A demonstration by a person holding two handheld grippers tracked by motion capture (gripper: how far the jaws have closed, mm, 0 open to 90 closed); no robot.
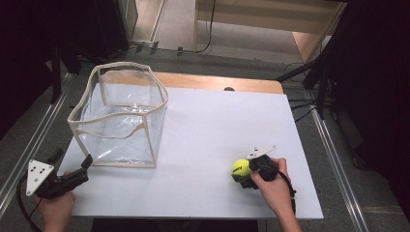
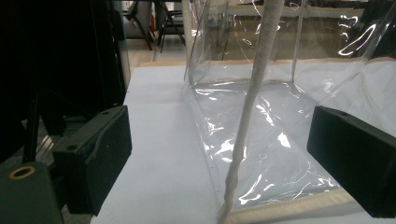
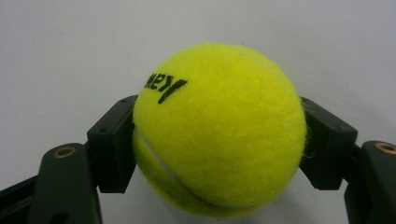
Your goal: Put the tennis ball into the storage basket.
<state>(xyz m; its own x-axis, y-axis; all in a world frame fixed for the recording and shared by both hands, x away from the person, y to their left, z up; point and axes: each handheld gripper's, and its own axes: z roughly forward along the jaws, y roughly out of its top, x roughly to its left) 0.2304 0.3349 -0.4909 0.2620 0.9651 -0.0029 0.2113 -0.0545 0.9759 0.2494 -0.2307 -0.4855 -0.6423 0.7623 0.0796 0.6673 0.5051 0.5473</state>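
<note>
A yellow tennis ball (image 1: 240,166) rests on the white tabletop (image 1: 208,125) at the front right. My right gripper (image 1: 241,174) is shut on it; in the right gripper view both black pads (image 3: 112,149) press the sides of the ball (image 3: 219,126), which bears black lettering. At the back left stands a clear plastic box (image 1: 159,99) with cream fabric edging and an open top. My left gripper (image 1: 87,163) sits at the table's front left corner, open and holding nothing. In the left gripper view its jaws (image 2: 233,149) frame the near corner seam of the box (image 2: 252,93).
White tabletop lies between the box and the ball. Behind the white sheet a strip of wooden table edge (image 1: 217,82) is exposed. Metal rails (image 1: 333,159) run along both sides, and dark stands and cables (image 1: 314,82) sit at the back right.
</note>
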